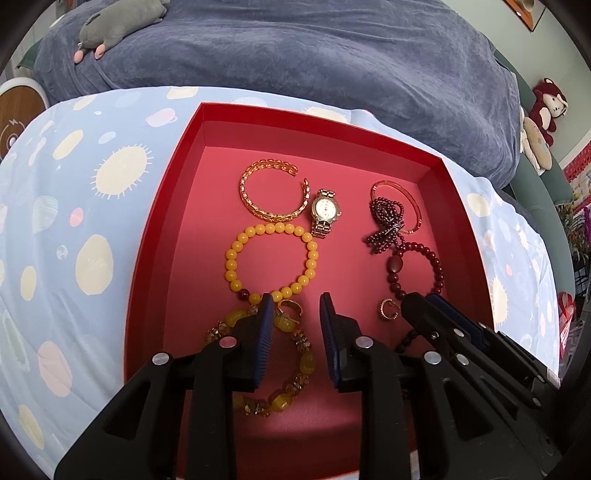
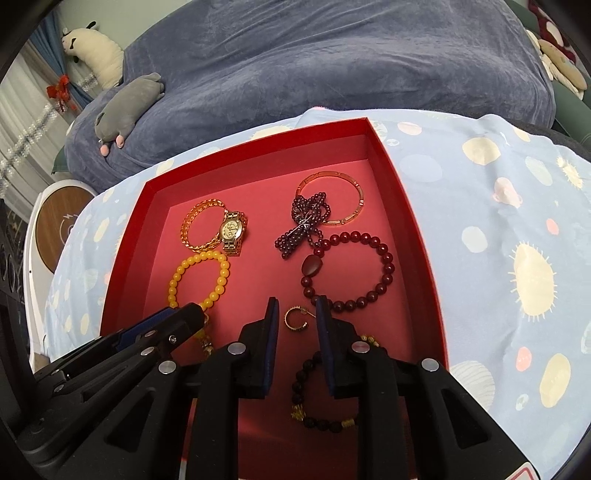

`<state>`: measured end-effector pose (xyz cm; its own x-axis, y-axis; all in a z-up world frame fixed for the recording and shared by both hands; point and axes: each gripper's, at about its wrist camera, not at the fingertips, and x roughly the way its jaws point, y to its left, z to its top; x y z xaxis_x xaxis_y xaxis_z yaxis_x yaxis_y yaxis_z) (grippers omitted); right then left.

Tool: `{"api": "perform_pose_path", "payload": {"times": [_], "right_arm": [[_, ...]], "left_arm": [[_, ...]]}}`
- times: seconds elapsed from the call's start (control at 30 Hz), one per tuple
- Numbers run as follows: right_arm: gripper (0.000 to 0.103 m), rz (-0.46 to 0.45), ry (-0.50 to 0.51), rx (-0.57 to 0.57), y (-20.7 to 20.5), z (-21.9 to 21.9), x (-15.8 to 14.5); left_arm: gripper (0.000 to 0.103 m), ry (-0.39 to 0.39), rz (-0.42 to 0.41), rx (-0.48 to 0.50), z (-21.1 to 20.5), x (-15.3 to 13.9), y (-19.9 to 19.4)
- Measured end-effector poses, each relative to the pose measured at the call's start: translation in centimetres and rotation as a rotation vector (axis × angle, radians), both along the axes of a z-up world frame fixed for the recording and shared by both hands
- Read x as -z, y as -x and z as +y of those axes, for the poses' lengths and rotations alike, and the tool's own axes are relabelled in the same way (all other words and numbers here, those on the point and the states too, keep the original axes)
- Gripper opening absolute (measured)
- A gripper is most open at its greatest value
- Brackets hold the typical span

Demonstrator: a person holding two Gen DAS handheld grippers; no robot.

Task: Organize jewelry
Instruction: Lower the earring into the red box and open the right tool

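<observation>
A red tray (image 1: 170,206) (image 2: 413,206) holds the jewelry. In it lie a gold chain bangle (image 1: 258,206), a gold watch (image 1: 324,210) (image 2: 232,229), a yellow bead bracelet (image 1: 236,258) (image 2: 221,273), a chunky amber bracelet (image 1: 306,362), a thin gold bangle (image 2: 356,199), small dark bead strands (image 1: 386,221) (image 2: 306,221), a dark red bead bracelet (image 1: 437,266) (image 2: 384,266), a small gold ring (image 1: 388,309) (image 2: 295,318) and a dark bead bracelet (image 2: 299,387). My left gripper (image 1: 297,306) is open over the amber bracelet. My right gripper (image 2: 295,308) is open, fingers either side of the gold ring.
The tray rests on a light blue patterned cloth (image 1: 74,221) (image 2: 498,221). A blue-grey blanket (image 1: 295,55) with a grey plush toy (image 1: 118,26) lies behind. A round wooden stand (image 2: 59,229) is at the left. More plush toys (image 1: 546,110) sit at the right.
</observation>
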<state>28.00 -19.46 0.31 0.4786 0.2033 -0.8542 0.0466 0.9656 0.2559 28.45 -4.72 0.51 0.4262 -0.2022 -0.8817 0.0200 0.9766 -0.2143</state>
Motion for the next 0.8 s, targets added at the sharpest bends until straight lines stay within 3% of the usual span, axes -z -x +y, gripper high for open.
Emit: {"api": "perform_pose_path", "payload": {"times": [0.67,0.8], "right_arm": [[0.022,-0.076,-0.006,0.038,8.6,-1.2,-5.7],[0.022,-0.088,0.011,0.034,10.4,-0.9,-6.5]], "left_arm": [[0.025,-0.035,-0.077,0.053,-1.2,-5.9,7.4],[0.03,-0.061,-0.093,0.057,-1.1,-6.7,9.5]]}}
